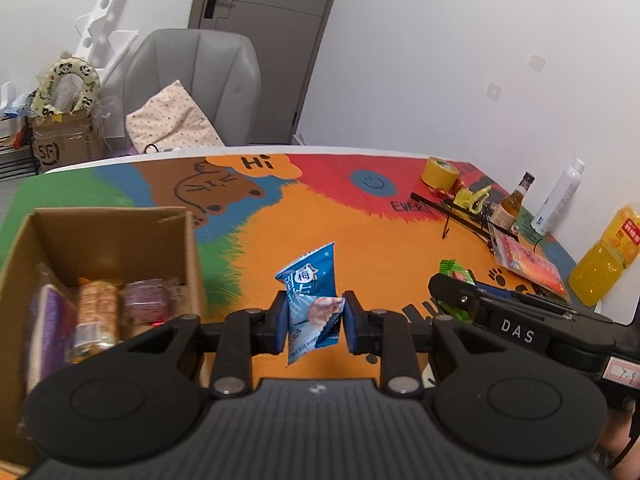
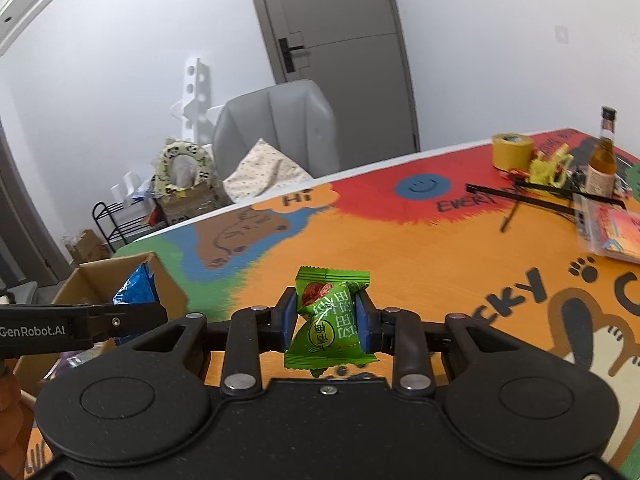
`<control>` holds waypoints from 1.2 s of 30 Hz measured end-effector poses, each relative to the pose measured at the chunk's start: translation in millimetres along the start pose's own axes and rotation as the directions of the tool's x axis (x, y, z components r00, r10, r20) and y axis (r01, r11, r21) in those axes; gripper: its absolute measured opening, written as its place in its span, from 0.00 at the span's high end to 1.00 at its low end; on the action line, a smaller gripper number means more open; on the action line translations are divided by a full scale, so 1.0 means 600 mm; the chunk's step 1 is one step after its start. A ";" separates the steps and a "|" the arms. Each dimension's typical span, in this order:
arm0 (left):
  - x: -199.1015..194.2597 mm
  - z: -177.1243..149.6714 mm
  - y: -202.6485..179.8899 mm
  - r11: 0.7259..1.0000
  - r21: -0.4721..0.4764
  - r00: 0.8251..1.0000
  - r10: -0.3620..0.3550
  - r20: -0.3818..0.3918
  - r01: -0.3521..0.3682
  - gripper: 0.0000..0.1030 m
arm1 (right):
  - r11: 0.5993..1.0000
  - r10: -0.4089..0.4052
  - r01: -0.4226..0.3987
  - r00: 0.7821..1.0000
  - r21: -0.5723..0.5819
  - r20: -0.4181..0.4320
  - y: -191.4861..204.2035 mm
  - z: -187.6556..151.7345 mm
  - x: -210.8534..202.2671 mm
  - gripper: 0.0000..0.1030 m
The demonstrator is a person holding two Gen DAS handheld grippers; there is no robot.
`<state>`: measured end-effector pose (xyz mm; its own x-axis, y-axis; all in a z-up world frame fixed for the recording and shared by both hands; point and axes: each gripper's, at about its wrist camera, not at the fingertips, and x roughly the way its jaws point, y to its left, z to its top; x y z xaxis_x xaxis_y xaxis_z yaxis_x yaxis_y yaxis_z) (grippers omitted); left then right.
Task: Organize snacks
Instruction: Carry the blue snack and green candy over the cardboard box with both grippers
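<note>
My left gripper (image 1: 315, 322) is shut on a blue snack packet (image 1: 310, 294) and holds it above the colourful table mat, just right of an open cardboard box (image 1: 188, 248). The box holds several wrapped snacks (image 1: 98, 312). My right gripper (image 2: 326, 320) is shut on a green snack packet (image 2: 330, 314) above the orange part of the mat. In the right wrist view the box (image 2: 160, 280) is at the left, with the blue packet (image 2: 134, 290) and the left gripper (image 2: 132, 316) over it. In the left wrist view the right gripper body (image 1: 500, 320) lies at the right, with the green packet (image 1: 454, 268).
At the table's far right stand a yellow tape roll (image 1: 440, 172), a brown glass bottle (image 1: 514, 202), a white bottle (image 1: 558, 200), an orange juice bottle (image 1: 604, 256), a black stand (image 1: 460, 210) and a flat red packet (image 1: 528, 264). A grey chair (image 1: 200, 84) stands behind the table.
</note>
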<state>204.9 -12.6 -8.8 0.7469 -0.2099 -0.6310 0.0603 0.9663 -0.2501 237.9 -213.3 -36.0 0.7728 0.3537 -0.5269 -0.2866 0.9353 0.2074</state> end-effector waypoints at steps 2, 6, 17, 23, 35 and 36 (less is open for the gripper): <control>-0.012 0.001 0.011 1.000 -0.009 1.000 0.007 0.010 -0.007 0.74 | 1.000 0.012 -0.012 1.000 -0.008 0.003 0.012 0.001 -0.001 0.72; -0.033 0.000 0.035 0.999 -0.025 0.999 0.026 0.027 -0.025 0.74 | 0.999 0.047 -0.047 0.999 -0.010 0.003 0.035 0.004 -0.003 0.72; -0.074 -0.002 0.107 0.994 -0.080 0.996 0.081 0.045 -0.077 0.74 | 0.995 0.084 -0.084 0.996 -0.049 -0.002 0.094 0.007 -0.003 0.72; -0.083 -0.008 0.146 0.988 -0.114 0.993 0.107 0.045 -0.101 0.74 | 0.992 0.102 -0.102 0.995 -0.076 -0.009 0.127 0.007 0.005 0.72; -0.087 -0.025 0.214 0.978 -0.178 0.993 0.116 0.020 -0.111 0.71 | 0.983 0.140 -0.140 0.990 -0.116 -0.013 0.198 0.010 0.021 0.72; -0.088 -0.025 0.219 0.977 -0.181 0.993 0.121 0.019 -0.115 0.71 | 0.982 0.146 -0.147 0.989 -0.119 -0.015 0.204 0.010 0.022 0.72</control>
<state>163.4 123.4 -19.6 0.7612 -0.0890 -0.6424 -0.1468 0.9412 -0.3042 216.5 -93.9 -12.8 0.7143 0.4867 -0.5029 -0.4623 0.8676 0.1830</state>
